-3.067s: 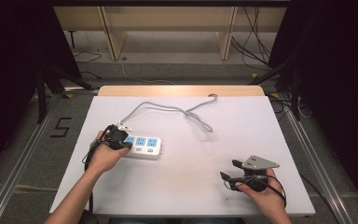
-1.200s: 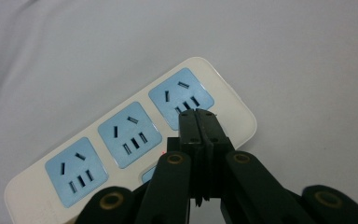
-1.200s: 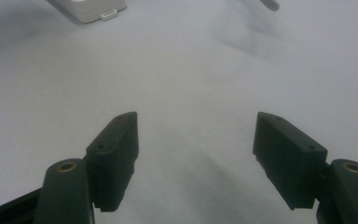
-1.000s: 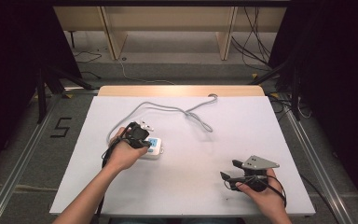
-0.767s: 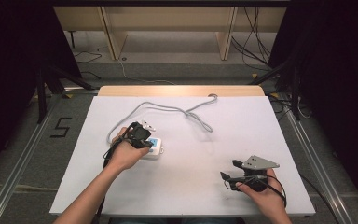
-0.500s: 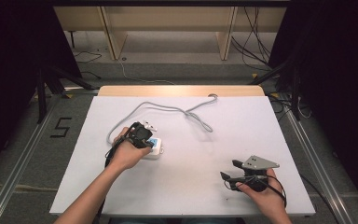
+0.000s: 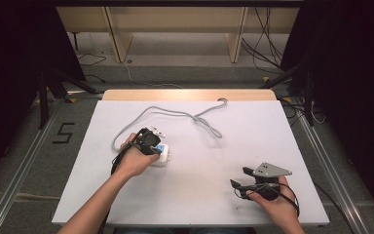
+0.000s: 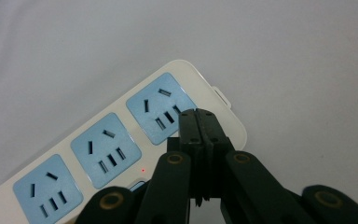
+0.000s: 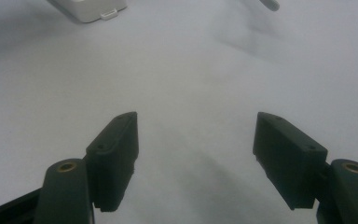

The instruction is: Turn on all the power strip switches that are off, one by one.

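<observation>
Surface [image 7: 195, 204]: a white sheet covers it, with a wooden edge at the far side.
Power strip [image 8: 116, 140]: white, with blue socket faces; it lies on the left half of the surface. In the left gripper view three sockets and a small red light are seen.
Grey cable [image 7: 175, 113]: it runs from the strip in a curve to the far side, makes a loop near the middle, and ends at the far edge.
Left gripper [image 7: 148, 141]: the left hand [image 7: 134, 161] holds it over the strip. Its fingers [image 8: 198, 123] are clenched together with nothing between them, and the tips stand at the socket nearest the strip's end. Whether they touch the strip, I cannot tell.
Right gripper [image 7: 241, 178]: it is at the near right of the surface, in the right hand [image 7: 275, 207], well apart from the strip. Its fingers [image 9: 116, 154] are released, wide apart, with only bare surface between them.
Around: the floor beyond carries a painted "5" [image 7: 64, 132] at the left, wooden shelf legs [image 7: 117, 34] at the far side, and loose dark cables.
Change: three seconds ago the left gripper was at the left end of the strip; now it stands more to the right, over it. The right gripper stayed in its place.
Hidden: in the high view the left hand and gripper cover most of the strip. In the right gripper view only one corner of it is seen at the top edge.
</observation>
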### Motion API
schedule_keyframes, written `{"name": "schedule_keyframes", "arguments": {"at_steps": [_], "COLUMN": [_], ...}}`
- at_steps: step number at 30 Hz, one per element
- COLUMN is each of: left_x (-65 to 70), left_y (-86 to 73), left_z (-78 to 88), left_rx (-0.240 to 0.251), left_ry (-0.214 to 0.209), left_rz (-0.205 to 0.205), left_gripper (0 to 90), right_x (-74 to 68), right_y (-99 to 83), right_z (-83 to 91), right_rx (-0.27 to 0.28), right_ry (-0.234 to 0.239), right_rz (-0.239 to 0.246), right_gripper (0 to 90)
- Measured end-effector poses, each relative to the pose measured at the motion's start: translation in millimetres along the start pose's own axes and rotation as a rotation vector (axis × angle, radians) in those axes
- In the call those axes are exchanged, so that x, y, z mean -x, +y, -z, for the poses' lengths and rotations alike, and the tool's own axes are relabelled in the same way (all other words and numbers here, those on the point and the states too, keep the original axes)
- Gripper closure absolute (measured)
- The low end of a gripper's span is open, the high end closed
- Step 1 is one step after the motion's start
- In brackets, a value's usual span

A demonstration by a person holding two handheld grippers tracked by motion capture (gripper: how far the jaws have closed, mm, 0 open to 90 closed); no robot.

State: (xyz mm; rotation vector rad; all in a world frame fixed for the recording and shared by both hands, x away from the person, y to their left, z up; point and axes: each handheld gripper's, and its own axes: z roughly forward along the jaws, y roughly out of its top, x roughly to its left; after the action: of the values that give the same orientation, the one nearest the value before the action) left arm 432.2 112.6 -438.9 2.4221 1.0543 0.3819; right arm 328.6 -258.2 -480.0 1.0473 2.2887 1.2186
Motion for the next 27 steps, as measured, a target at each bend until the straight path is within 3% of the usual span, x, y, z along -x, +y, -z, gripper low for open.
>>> {"name": "schedule_keyframes", "arguments": {"at_steps": [27], "left_x": [-1.5], "left_y": [-0.8], "left_z": [-1.7], "left_rx": [-0.026], "left_ry": [-0.015], "left_rz": [0.001], "left_gripper": [89.8], "right_x": [-0.4], "right_y": [-0.2], "right_z": [-0.7], "right_rx": [0.001], "right_ry": [0.001], "right_rz": [-0.001], "right_gripper": [32.0]}}
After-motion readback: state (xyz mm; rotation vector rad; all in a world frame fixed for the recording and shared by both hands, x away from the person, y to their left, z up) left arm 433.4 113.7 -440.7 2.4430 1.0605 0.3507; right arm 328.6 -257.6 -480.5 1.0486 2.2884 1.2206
